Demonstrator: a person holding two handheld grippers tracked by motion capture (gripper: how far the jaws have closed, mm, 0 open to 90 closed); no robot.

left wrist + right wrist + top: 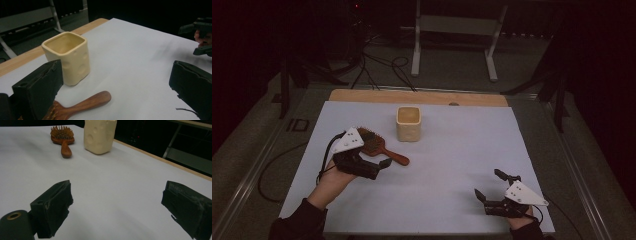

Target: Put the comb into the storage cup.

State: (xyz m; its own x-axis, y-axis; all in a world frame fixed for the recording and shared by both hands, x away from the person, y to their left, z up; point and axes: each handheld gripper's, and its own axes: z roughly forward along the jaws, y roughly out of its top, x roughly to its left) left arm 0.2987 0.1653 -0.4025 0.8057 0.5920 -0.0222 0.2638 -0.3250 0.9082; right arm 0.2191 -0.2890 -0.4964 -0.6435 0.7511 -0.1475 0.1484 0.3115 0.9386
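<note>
A wooden hairbrush (pixel 379 146) lies bristles up on the white sheet (pixel 447 165), its handle (pixel 86 102) pointing toward the table's middle. My left gripper (pixel 373 156) stands open right at the brush. In the left gripper view the handle lies between the wide-apart jaws, close to the left one, with neither jaw touching it. A cream square cup (pixel 408 123) stands upright just beyond the brush; it also shows as the cup (pixel 67 57). My right gripper (pixel 488 184) is open and holds nothing near the front right, well away from the brush (pixel 62 137) and the cup (pixel 100 135).
The sheet covers a table with a wooden strip (pixel 417 96) along its far edge. Beyond it are cables (pixel 382 67) on the floor and a white stand frame (pixel 452 30). The other gripper (pixel 202 35) appears far right in the left gripper view.
</note>
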